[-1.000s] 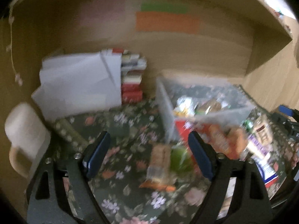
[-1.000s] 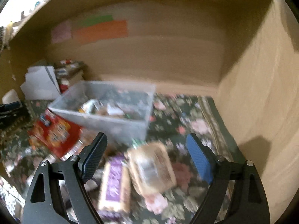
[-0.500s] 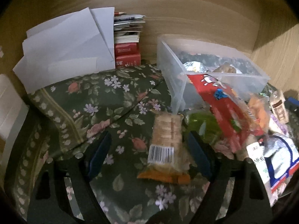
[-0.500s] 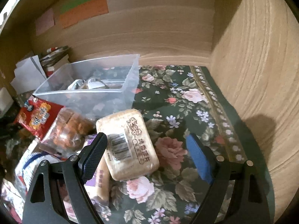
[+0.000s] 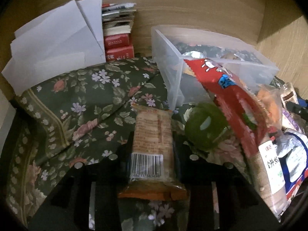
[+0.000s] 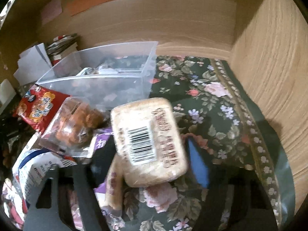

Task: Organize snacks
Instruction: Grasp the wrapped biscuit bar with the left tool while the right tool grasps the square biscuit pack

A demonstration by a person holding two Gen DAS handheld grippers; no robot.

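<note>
Two grippers, one packet between the fingers of each. My left gripper (image 5: 153, 154) has closed in on a tall cracker pack (image 5: 152, 146), its fingers pressed against the pack's two long sides; the barcode end faces me and the orange seam lies nearest. The pack lies on the floral cloth (image 5: 77, 104), just near of the clear bin (image 5: 209, 61). Right of the pack sits a green pouch (image 5: 206, 129), and beyond that a red bag (image 5: 231, 100) leans against the bin's near wall. At the far left, white papers (image 5: 55, 40) stand beside a stack of books (image 5: 118, 34).

My right gripper (image 6: 146, 154) straddles a pale cake block (image 6: 148, 144), barcode up, tilted across a purple pack (image 6: 113, 184) beneath it. The blue pad (image 6: 198, 161) of the right finger lies close beside the block's right edge; the left finger is hidden under the wrappers, so I cannot tell whether the grip has closed. Left of the block a clear bag of brown pastries (image 6: 75, 127) rests partly on the red bag (image 6: 38, 107), and a white-and-blue bag (image 6: 34, 169) lies nearer me. The bin (image 6: 107, 82) stands just far of this heap, with a few wrapped items inside it.
</note>
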